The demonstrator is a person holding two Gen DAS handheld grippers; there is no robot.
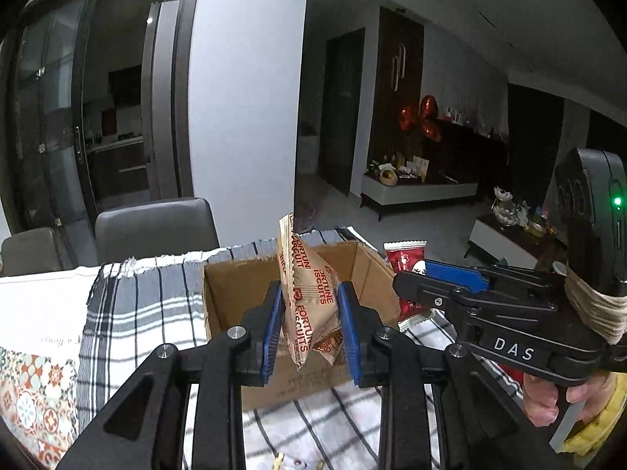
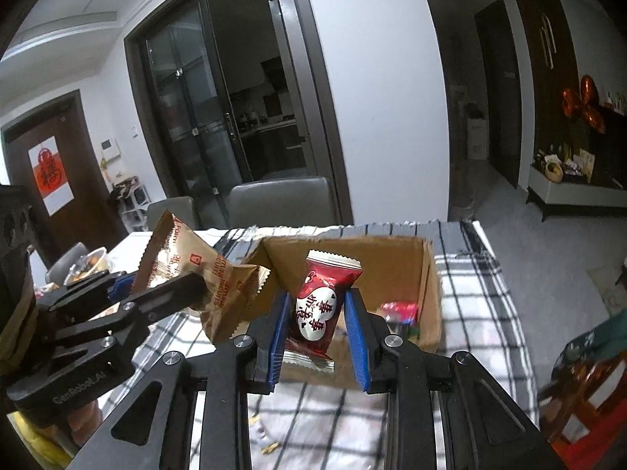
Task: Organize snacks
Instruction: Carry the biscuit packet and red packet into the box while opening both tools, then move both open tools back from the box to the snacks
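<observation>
My left gripper (image 1: pixel 309 313) is shut on tan Fortune Biscuits packets (image 1: pixel 307 293), held upright in front of an open cardboard box (image 1: pixel 235 286). My right gripper (image 2: pixel 317 313) is shut on a red snack packet (image 2: pixel 319 309) with white heart shapes, held above the near edge of the cardboard box (image 2: pixel 392 258). In the left wrist view the right gripper (image 1: pixel 423 278) sits at the right with the red packet (image 1: pixel 403 258). In the right wrist view the left gripper (image 2: pixel 156 286) sits at the left with the biscuit packets (image 2: pixel 176 258). Red wrappers (image 2: pixel 399 309) lie inside the box.
The box stands on a checked cloth (image 2: pixel 470 286) over a table. Grey chairs (image 1: pixel 156 227) stand behind the table's far edge. A bowl of food (image 2: pixel 90 262) sits at the far left. Small crumbs (image 2: pixel 270 446) lie on the cloth near me. A patterned cloth (image 1: pixel 31 391) covers the left.
</observation>
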